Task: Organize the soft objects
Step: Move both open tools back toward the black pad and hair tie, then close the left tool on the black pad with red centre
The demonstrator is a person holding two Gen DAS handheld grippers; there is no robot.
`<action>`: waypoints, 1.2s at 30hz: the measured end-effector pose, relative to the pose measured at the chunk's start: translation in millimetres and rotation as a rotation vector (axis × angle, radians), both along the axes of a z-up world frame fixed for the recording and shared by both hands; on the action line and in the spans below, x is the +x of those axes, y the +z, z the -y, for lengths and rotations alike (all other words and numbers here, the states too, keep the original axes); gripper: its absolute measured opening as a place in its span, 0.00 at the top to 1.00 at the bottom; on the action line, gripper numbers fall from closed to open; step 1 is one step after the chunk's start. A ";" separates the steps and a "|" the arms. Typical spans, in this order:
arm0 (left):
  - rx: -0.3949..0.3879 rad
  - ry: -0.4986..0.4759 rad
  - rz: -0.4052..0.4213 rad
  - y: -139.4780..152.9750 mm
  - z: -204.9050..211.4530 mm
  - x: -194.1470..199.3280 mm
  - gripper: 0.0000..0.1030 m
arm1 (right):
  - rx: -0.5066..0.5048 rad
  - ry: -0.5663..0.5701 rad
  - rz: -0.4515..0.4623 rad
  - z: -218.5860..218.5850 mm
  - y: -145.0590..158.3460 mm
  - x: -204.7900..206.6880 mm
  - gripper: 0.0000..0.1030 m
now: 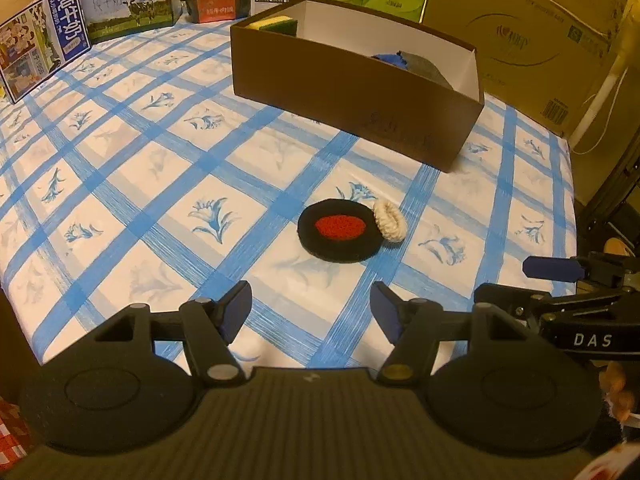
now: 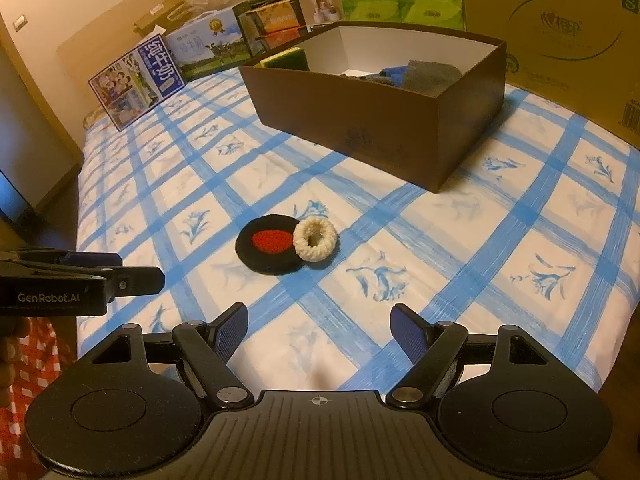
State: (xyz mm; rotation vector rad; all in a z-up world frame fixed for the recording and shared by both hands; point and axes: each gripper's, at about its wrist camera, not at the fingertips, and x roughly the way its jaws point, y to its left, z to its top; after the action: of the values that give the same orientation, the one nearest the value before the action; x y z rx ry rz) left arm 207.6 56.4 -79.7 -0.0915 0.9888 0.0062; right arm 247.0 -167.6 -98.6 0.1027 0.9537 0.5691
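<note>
step: approach, judged | left gripper [image 1: 310, 312] and right gripper [image 2: 318, 332]: jaws wide, empty | black-and-red crochet pad [image 2: 270, 250] touching cream scrunchie [image 2: 316, 244] on worktop, near brown box [image 2: 360, 116] | next: close on one, carry to box

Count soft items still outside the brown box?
2. A black crocheted disc with a red centre lies on the checked tablecloth; a cream crocheted ring leans on its edge. More may be hidden behind the brown cardboard box.
</note>
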 end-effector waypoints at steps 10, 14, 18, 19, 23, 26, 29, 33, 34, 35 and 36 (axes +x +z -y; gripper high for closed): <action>0.015 -0.038 0.017 -23.4 10.4 13.9 0.39 | -0.034 0.037 0.067 -10.0 -15.6 1.1 0.35; 0.026 -0.050 0.024 -32.9 11.5 20.8 0.39 | -0.052 0.063 0.108 -15.6 -23.0 3.5 0.44; 0.032 -0.062 0.021 -42.5 11.7 29.4 0.39 | -0.062 0.086 0.140 -21.8 -30.2 7.6 0.51; 0.034 -0.067 0.021 -44.8 12.0 31.7 0.39 | -0.063 0.089 0.144 -22.5 -32.0 9.2 0.53; 0.051 -0.078 0.020 -52.6 12.9 40.3 0.39 | -0.068 0.111 0.155 -28.1 -38.9 16.7 0.61; 0.057 -0.080 0.015 -57.9 12.0 45.0 0.39 | -0.080 0.132 0.172 -33.9 -44.5 22.2 0.63; 0.057 -0.082 0.009 -62.4 10.4 48.4 0.39 | -0.088 0.151 0.189 -40.6 -50.2 27.6 0.63; 0.058 -0.083 0.003 -66.9 7.9 52.5 0.39 | -0.115 0.184 0.213 -50.5 -56.8 33.4 0.63; 0.059 -0.082 0.002 -68.0 7.6 53.7 0.39 | -0.124 0.190 0.223 -53.4 -58.1 34.7 0.63; 0.059 -0.083 0.001 -69.1 7.1 54.9 0.39 | -0.129 0.196 0.228 -55.4 -59.4 35.7 0.63; 0.061 -0.083 0.000 -70.0 6.9 56.0 0.39 | -0.134 0.202 0.231 -57.8 -60.8 37.4 0.63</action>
State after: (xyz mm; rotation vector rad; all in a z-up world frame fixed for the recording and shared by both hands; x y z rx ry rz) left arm 263.6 49.5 -149.7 0.0052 0.9911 -0.0396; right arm 284.3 -109.7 -159.4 -0.1781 0.7779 0.6855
